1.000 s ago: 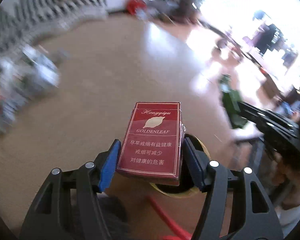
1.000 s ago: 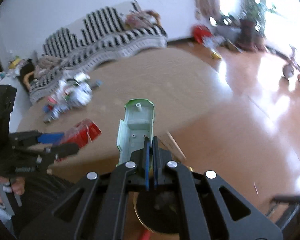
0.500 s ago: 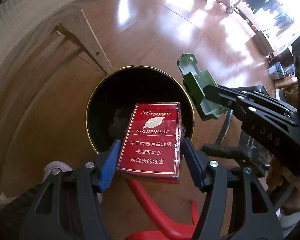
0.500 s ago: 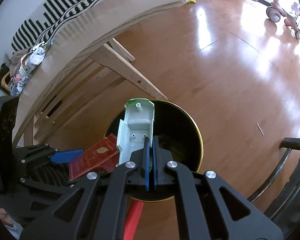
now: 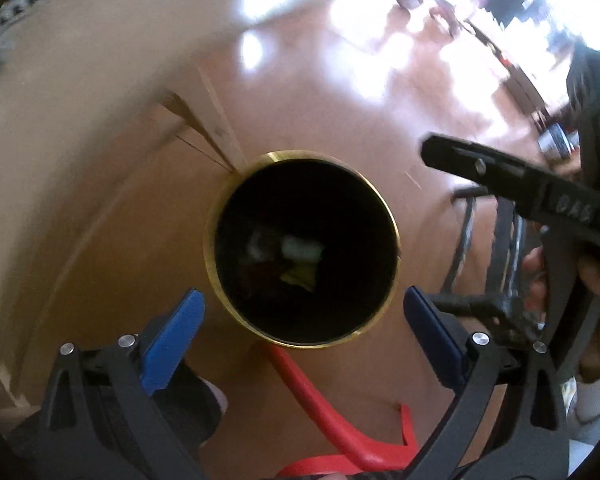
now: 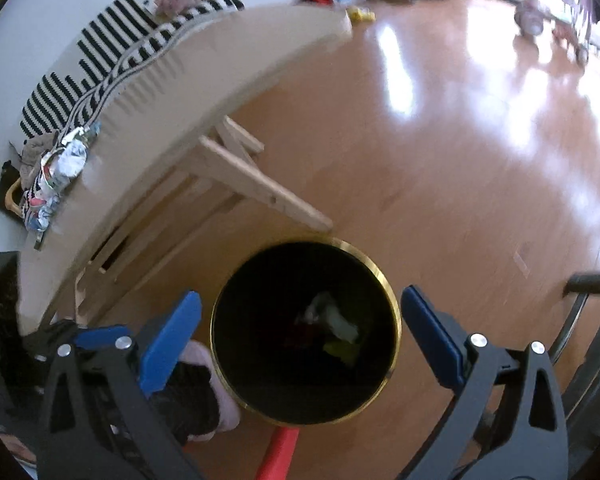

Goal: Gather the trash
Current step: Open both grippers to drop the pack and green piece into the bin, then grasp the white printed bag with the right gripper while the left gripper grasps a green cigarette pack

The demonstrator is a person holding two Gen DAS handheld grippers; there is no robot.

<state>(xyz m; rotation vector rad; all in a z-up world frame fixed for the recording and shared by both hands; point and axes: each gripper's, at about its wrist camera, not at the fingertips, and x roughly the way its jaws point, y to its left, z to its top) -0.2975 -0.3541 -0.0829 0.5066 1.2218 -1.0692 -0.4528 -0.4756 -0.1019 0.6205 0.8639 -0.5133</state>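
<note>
A black round bin with a gold rim (image 5: 212,248) stands on the wooden floor and also shows in the right wrist view (image 6: 396,320). Trash lies at its bottom (image 5: 296,256), with pale, yellow and dark red pieces (image 6: 336,332). My left gripper (image 5: 302,332) is open and empty above the bin's near rim. My right gripper (image 6: 300,332) is open and empty, straddling the bin from above. The right gripper's black body (image 5: 540,192) shows at the right of the left wrist view.
A light wooden table (image 6: 204,80) with slanted legs stands left of the bin, crumpled wrappers (image 6: 60,168) on its far end. A striped sofa (image 6: 112,48) is behind. A red plastic piece (image 5: 324,412) lies under the bin's near side. A black chair frame (image 5: 496,240) stands at right.
Both grippers opened. The red cigarette pack left my left gripper and the green plastic piece left my right gripper; trash now lies inside the bin.
</note>
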